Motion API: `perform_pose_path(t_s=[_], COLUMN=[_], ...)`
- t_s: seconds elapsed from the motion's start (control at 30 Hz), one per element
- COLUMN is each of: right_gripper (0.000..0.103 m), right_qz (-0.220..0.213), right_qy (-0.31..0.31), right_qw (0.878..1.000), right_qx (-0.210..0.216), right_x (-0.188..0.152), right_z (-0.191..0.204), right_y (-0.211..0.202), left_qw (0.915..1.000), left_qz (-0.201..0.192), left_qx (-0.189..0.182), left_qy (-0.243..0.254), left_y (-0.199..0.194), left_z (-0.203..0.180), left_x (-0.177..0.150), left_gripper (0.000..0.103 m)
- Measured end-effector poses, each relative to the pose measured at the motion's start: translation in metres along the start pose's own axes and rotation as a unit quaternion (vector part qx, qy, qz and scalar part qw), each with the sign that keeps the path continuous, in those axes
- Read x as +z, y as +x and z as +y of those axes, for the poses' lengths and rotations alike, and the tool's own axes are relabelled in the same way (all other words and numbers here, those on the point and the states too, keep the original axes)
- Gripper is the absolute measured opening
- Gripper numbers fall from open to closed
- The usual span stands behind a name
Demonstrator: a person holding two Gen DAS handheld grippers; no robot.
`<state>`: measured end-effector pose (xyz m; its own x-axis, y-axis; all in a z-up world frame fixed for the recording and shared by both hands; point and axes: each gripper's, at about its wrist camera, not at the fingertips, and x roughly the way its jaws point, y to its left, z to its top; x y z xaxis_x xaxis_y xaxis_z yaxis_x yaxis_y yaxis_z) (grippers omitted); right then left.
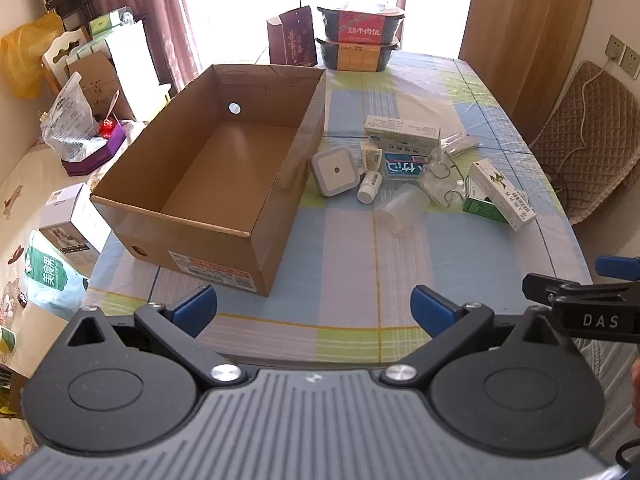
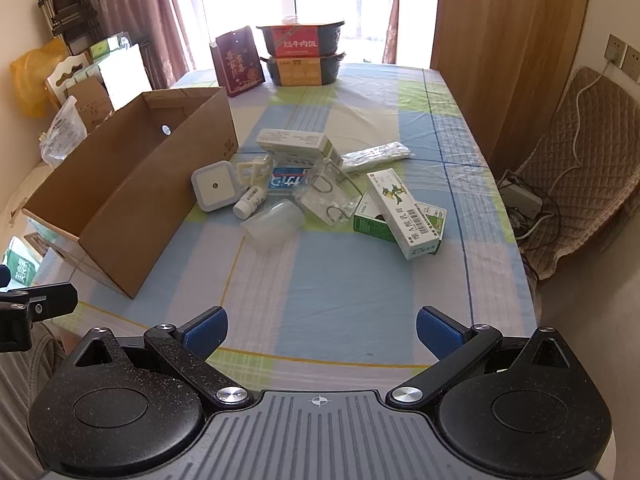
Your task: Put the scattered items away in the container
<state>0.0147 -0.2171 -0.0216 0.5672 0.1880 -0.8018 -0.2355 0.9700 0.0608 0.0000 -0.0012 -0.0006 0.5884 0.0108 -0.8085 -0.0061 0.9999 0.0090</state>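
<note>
Box [image 1: 224, 148] floor only from left.

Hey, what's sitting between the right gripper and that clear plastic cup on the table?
Nothing: only bare checked tablecloth lies between the right gripper and the clear cup, shown in the right wrist view.

I am in a home dining room. The tabletop [image 2: 360, 288] wears a checked cloth under clear plastic. At twelve o'clock, pink curtains [image 2: 140, 12] frame a bright glass door. At three o'clock stands a quilted chair [image 2: 580, 160] below wall sockets [image 2: 622, 56]. At ten o'clock, bags and boxes [image 1: 92, 80] pile up.
</note>
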Motion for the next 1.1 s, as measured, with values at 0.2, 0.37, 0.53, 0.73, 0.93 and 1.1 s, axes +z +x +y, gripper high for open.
perform_pose_path(t_s=[0.2, 0.37, 0.53, 0.73, 0.93, 1.1], right_gripper=[0.103, 0.103, 0.103, 0.103, 0.103, 0.103], right_qz=[-0.001, -0.001, 0.001, 0.001, 0.002, 0.002], right_qy=[0.0, 0.002, 0.003, 0.006, 0.008, 0.012], right_qw=[1.0, 1.0, 1.0, 1.0, 1.0, 1.0], right_qx=[0.0, -0.002, -0.001, 0.002, 0.004, 0.005], right_x=[0.001, -0.001, -0.001, -0.001, -0.001, -0.001], right_z=[-0.003, -0.001, -0.002, -0.003, -0.005, -0.008], right_y=[0.0, 0.0, 0.002, 0.001, 0.002, 0.002], left_qw=[0.9999, 1.0, 1.0, 1.0, 0.9999, 0.9999], left_qz=[0.0, 0.003, 0.003, 0.004, 0.007, 0.008], left_qx=[0.01, 0.004, 0.002, 0.002, 0.001, 0.0], left_qy=[0.01, 0.006, 0.005, 0.007, 0.009, 0.012], left_y=[0.003, 0.002, 0.002, 0.002, 0.005, 0.006], left_z=[-0.009, -0.003, -0.002, -0.003, -0.004, -0.006], left_x=[-0.003, 0.001, 0.0, 0.0, -0.002, -0.003], left_gripper=[0.102, 0.102, 0.102, 0.102, 0.102, 0.102])
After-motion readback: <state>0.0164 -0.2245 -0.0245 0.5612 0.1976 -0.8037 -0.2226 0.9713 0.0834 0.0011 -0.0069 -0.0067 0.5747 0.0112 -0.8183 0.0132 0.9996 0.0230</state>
